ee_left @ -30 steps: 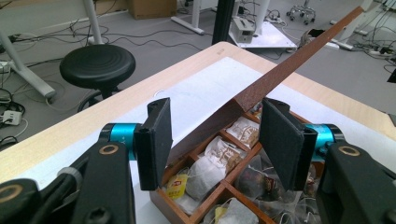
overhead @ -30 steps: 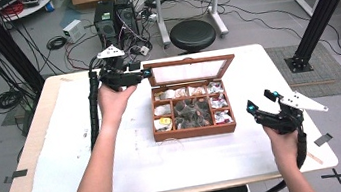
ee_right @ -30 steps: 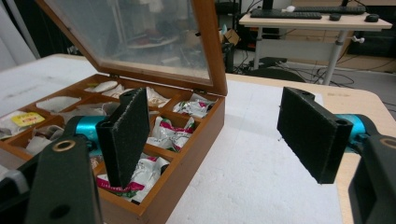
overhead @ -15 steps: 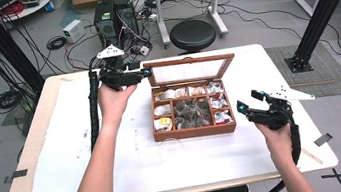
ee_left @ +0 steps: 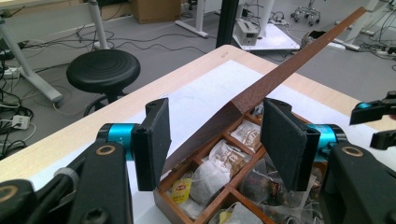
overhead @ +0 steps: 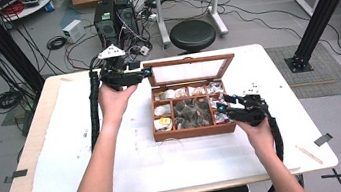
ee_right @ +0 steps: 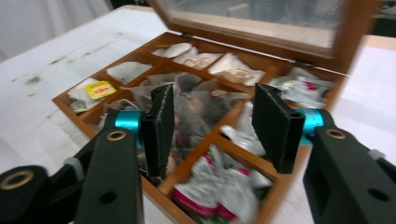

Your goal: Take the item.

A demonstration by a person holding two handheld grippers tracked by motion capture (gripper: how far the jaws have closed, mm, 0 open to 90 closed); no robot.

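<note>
Wooden tea box (overhead: 195, 132) sits mid-table on the white sheet (overhead: 133, 167), glass lid (overhead: 190, 70) propped up at 12 o'clock. Left gripper (overhead: 141, 73) is at the lid's 9 o'clock corner; in the left gripper view its jaws straddle the lid edge (ee_left: 299, 58) with gaps either side, not clamped. Right gripper (overhead: 225, 108) hangs over the box's 3 o'clock side above the tea bags (ee_right: 205, 105); its jaws have just been closing, nothing pinched between them yet.
</note>
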